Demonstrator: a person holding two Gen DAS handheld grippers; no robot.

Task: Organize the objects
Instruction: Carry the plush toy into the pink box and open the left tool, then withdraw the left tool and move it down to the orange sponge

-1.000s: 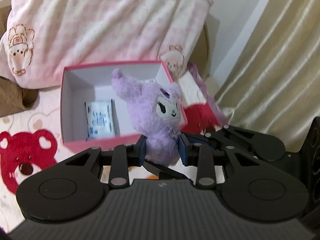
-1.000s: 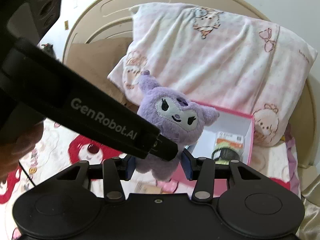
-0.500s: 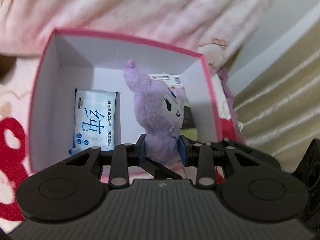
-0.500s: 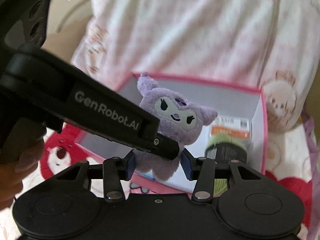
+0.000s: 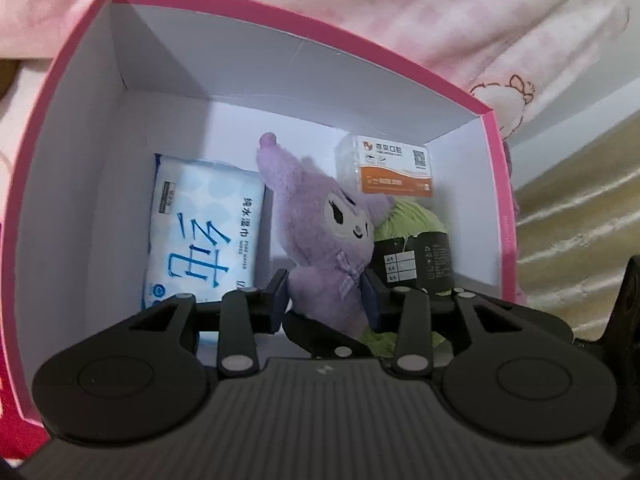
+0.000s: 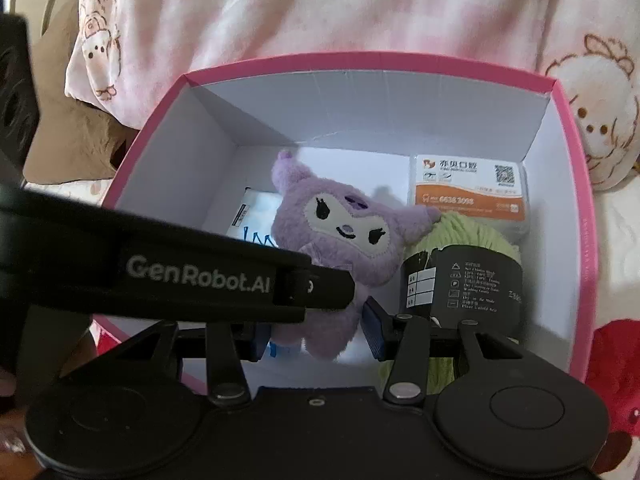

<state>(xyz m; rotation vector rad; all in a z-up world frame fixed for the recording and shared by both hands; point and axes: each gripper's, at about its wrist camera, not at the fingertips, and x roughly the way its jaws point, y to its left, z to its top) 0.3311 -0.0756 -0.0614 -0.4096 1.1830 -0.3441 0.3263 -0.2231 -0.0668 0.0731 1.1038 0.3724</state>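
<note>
1. The plush [image 5: 328,236] hangs inside the pink box [image 5: 72,80], between wipes [image 5: 200,232] and yarn [image 6: 468,276].
2. Left gripper [image 5: 326,294] has just been easing open around it; right gripper [image 6: 316,334] seemingly clamps its base.
3. Lower it to the floor, then release both.

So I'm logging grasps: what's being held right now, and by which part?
The purple plush toy, by its lower body, between both grippers, left and right.

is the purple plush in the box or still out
In. The purple plush is held down inside the pink box, below its rim, between the wet wipes pack and green yarn.
</note>
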